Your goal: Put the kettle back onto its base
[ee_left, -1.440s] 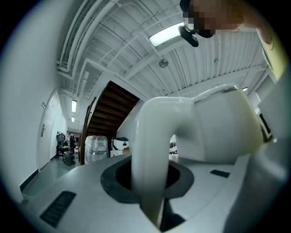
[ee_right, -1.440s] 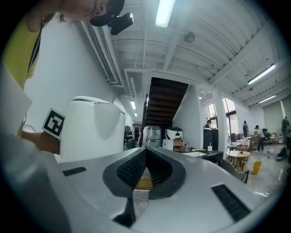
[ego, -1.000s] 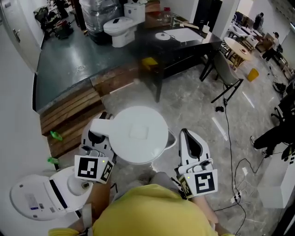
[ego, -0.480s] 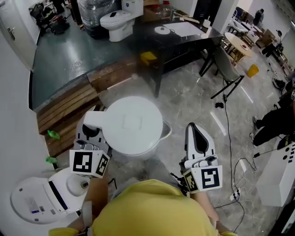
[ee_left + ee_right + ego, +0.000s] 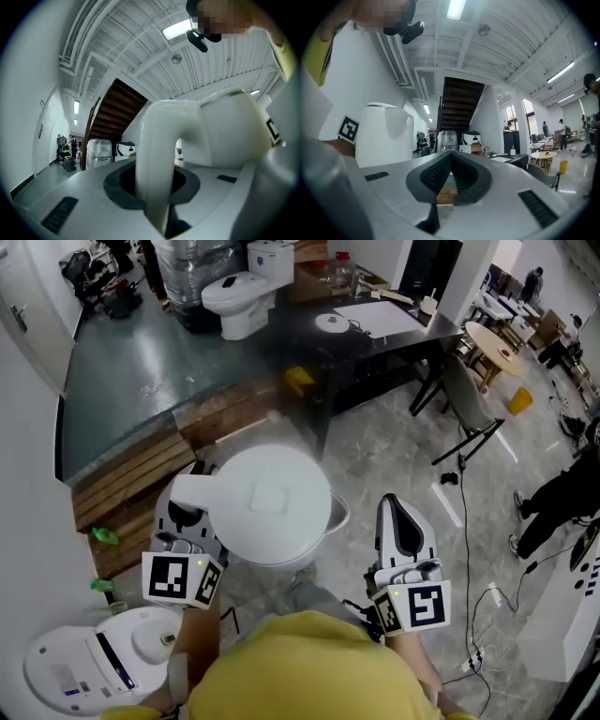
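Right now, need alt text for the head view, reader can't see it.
Seen from above, a person in a yellow top holds a white plastic kettle with a round lid by its handle in the left hand-held gripper, over a grey marble floor. The right hand-held gripper is shut and empty. The round white kettle base sits at lower left, apart from the kettle.

Bright, even indoor light fills my head view. The pale stone floor (image 5: 403, 474) gives back soft reflections, and the white kettle (image 5: 272, 502) is washed almost featureless, with only faint shadow beneath it. Both gripper views bend hard at the edges, fisheye fashion, inside a black ring at the corners. A ceiling strip lamp (image 5: 177, 29) flares in my left gripper view and a second lamp (image 5: 456, 8) in the right. The kettle handle (image 5: 159, 168), close to the lens, is soft
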A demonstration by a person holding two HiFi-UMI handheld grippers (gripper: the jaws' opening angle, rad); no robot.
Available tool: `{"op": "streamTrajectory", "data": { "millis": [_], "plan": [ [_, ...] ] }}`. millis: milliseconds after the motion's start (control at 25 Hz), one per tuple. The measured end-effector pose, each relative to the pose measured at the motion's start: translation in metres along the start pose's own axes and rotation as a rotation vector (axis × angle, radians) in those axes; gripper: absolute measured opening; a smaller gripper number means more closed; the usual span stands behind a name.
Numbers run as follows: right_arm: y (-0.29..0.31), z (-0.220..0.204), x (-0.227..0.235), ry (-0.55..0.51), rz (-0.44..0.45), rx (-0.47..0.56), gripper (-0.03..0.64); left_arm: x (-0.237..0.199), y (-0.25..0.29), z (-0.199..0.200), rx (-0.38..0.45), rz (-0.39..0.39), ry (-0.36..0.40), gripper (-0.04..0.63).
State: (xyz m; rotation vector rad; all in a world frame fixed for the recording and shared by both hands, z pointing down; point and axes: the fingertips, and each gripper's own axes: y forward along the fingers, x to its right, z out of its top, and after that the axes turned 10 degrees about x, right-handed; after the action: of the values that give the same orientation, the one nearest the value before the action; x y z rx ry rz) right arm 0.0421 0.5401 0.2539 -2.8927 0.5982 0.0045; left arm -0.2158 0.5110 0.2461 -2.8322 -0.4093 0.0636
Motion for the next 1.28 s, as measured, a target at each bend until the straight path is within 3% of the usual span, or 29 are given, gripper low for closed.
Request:
{"op": "streamTrajectory", "data": {
  "millis": [440, 920, 1280],
  "plan": [
    [0.075, -0.016, 0.065, 0.013, 0.023, -0.001, 0.014, -0.003, 0.093, -0.023, 0.009, 0.037, 0.016, 0.075],
    [0.113, -0.028, 0.082, 0.028, 0.033, -0.007, 0.014, -0.012, 0.141, -0.042, -0.017, 0.035, 0.001, 0.077],
    [0.174, -0.041, 0.095, 0.025, 0.013, -0.003, 0.014, -0.038, 0.204, -0.064, -0.017, 0.007, -0.01, 0.077]
  ]
}}
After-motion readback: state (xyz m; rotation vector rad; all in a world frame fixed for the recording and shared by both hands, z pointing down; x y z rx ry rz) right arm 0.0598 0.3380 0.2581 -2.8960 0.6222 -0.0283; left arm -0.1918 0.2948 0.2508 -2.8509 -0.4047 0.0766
